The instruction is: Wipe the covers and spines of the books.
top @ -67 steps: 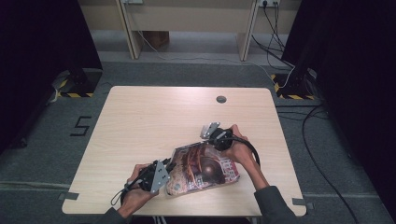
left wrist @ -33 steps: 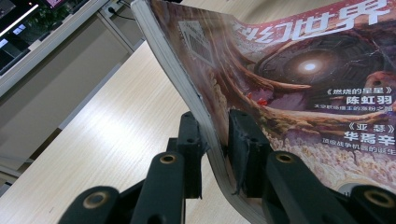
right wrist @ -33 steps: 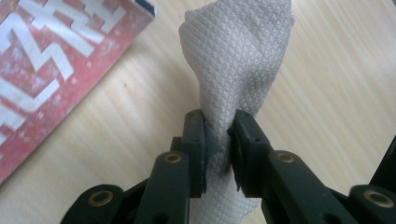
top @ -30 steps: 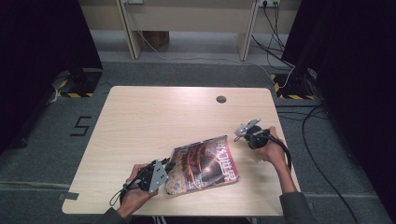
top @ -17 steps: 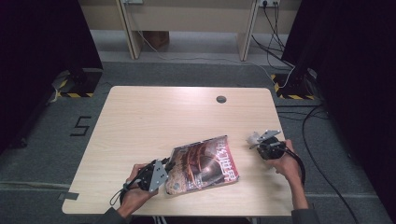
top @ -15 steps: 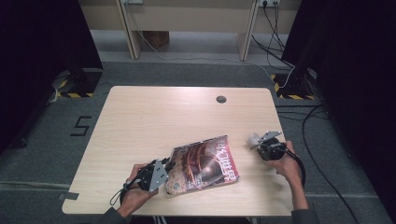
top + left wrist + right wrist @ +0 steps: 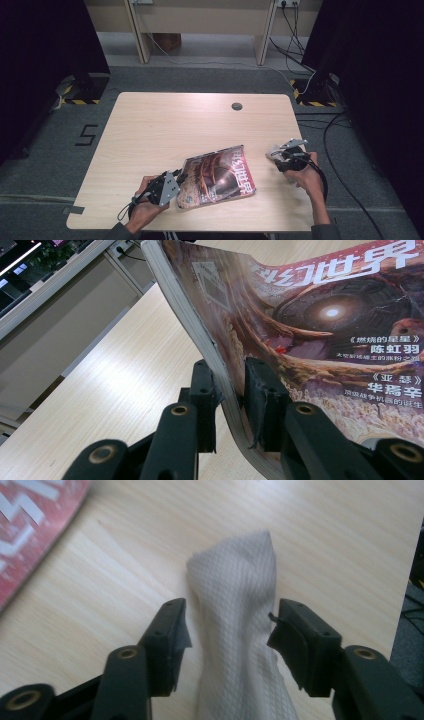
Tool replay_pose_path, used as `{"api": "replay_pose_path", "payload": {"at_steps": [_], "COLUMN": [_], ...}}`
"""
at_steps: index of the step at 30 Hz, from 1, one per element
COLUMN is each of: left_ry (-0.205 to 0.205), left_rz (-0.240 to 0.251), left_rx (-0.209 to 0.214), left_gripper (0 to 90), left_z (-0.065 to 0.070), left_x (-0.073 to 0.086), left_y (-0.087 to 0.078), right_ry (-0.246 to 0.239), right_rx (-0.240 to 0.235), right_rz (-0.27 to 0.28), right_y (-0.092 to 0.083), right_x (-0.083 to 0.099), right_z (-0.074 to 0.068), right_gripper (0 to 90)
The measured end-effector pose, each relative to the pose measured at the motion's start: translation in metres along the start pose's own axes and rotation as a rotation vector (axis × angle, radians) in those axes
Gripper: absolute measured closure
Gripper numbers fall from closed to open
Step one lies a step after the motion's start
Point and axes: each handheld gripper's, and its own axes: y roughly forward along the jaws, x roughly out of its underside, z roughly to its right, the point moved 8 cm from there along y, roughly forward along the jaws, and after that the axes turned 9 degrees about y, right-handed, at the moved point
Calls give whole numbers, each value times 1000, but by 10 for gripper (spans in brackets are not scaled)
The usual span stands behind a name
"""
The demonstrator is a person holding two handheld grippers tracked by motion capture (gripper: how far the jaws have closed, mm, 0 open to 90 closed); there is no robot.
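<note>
left tool [image 7: 225, 405] pinching near-left edge of magazine [image 7: 217, 175], lifting that edge off tabletop [image 7: 165, 120]; magazine lying near centre, long axis slanting toward far right. right tool [image 7: 227, 630] at right side, well apart from magazine, jaws just been opening, now spread with white cloth [image 7: 240, 630] between them, not gripped. cloth resting on tabletop, right of magazine. no containers.
</note>
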Motion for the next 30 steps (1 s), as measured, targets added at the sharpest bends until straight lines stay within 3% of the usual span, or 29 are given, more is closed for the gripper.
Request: {"api": "replay_pose_path", "payload": {"at_steps": [6, 11, 30], "left_ry": [-1, 3, -5], "left_rz": [0, -1, -2], "left_rx": [-1, 0, 3], "left_gripper": [752, 752, 751], "left_z": [0, 0, 0], "left_x": [0, 0, 2], "left_y": [0, 0, 1], "right_ry": [-27, -69, -208], "right_rx": [-35, -68, -190], "right_rz": [78, 118, 184], "right_y": [-9, -12, -4], "right_x": [-19, -30, -74], "right_z": [-20, -39, -121], "right_gripper": [352, 326, 272]}}
